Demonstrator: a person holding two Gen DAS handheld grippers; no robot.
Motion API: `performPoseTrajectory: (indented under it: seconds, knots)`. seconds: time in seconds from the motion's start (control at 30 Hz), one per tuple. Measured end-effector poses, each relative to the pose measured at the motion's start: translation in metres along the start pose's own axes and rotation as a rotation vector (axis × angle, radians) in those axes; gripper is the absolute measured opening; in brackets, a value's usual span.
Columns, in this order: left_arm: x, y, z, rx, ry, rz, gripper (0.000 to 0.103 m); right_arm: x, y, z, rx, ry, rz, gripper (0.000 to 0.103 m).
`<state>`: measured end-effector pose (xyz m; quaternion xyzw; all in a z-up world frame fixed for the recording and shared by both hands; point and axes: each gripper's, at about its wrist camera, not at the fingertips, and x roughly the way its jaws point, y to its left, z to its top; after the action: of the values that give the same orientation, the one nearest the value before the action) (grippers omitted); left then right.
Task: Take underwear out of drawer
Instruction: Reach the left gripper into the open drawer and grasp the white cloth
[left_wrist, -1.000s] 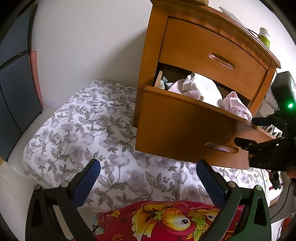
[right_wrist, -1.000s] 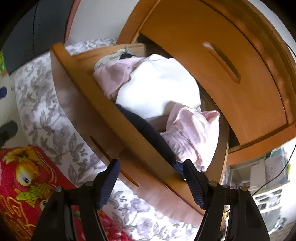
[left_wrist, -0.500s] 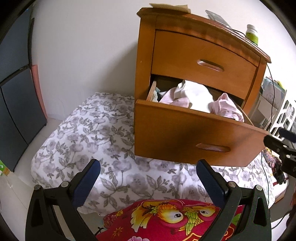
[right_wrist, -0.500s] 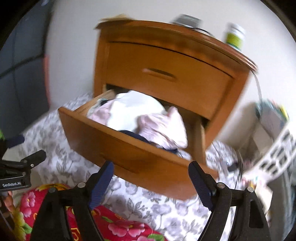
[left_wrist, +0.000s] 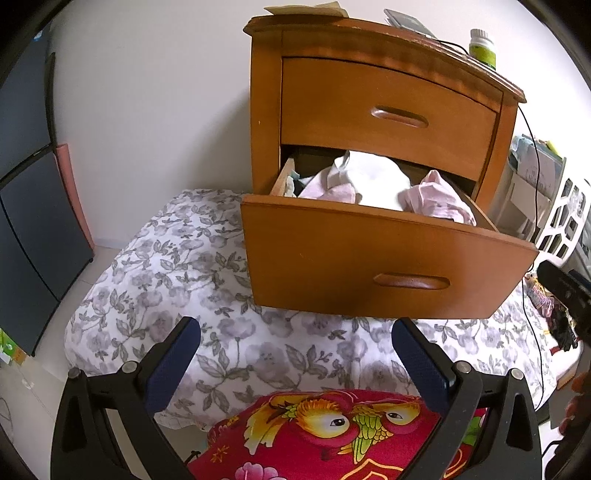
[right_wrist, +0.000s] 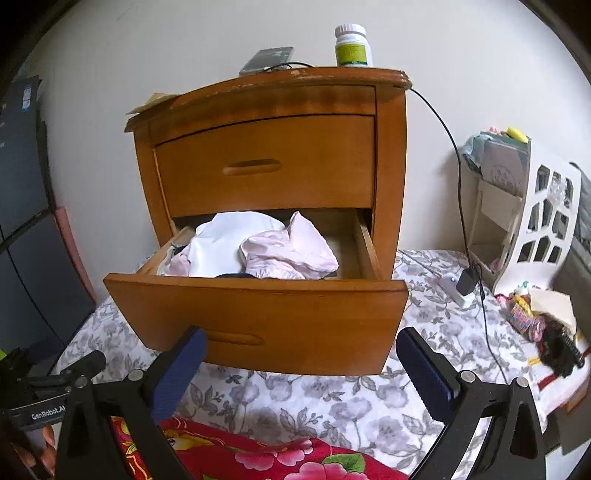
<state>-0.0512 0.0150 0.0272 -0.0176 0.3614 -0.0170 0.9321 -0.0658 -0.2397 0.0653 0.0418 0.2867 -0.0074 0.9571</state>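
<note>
We hold both grippers back from the nightstand (right_wrist: 266, 158), w/ its bottom drawer (right_wrist: 258, 321) pulled out over the floral bed sheet (right_wrist: 332, 402). Right gripper (right_wrist: 301, 367) sits low centre in its own view; its fingers (right_wrist: 181, 365) have just been opening and now stand wide apart w/ nothing btwn them, only drawer front and sheet behind. Left gripper (left_wrist: 295, 362) is low centre in its view too, fingers (left_wrist: 173, 362) spread, nothing btwn them.

Underwear is in the drawer, mid frame: a pink piece (right_wrist: 291, 251) bunched on top toward the right, a white garment (right_wrist: 225, 247) just left of it and touching, a dark item (right_wrist: 232, 275) peeking out beneath at the drawer front. More pink fabric at the pile's left edge. Right part of the drawer shows bare wood.

Top drawer (right_wrist: 269, 166) is closed. On the nightstand top, upper centre: a white bottle w/ green label (right_wrist: 351, 46) and a flat dark device (right_wrist: 267, 59). A black cable (right_wrist: 458, 155) runs down the wall at right to a charger (right_wrist: 467, 280) on the bed. Red patterned blanket (left_wrist: 325, 435) fills the bottom edge.
</note>
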Motion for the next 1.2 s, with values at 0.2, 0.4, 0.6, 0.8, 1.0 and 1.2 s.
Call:
performPoseTrajectory:
  seconds: [0.2, 0.4, 0.6, 0.8, 1.0, 1.2]
  knots:
    - [0.003, 0.005, 0.003, -0.033, -0.013, -0.004, 0.103, 0.010, 0.005, -0.013, -0.011, 0.012, 0.003, 0.103]
    - [0.006, 0.016, 0.029, -0.082, -0.051, -0.072, 0.103, 0.020, 0.005, -0.020, 0.000, 0.038, 0.029, 0.103]
    - [0.012, 0.002, 0.071, 0.012, -0.067, -0.126, 0.103, 0.027, 0.004, -0.024, -0.002, 0.056, 0.022, 0.103]
    - [0.028, -0.016, 0.122, 0.068, -0.041, -0.070, 0.103, 0.031, -0.004, -0.028, 0.030, 0.071, 0.026, 0.103]
    - [0.047, -0.038, 0.163, 0.128, -0.003, -0.048, 0.103, 0.039, -0.005, -0.031, 0.038, 0.092, 0.032, 0.103]
    - [0.074, -0.050, 0.188, 0.119, 0.045, -0.023, 0.103, 0.048, -0.007, -0.035, 0.047, 0.119, 0.046, 0.103]
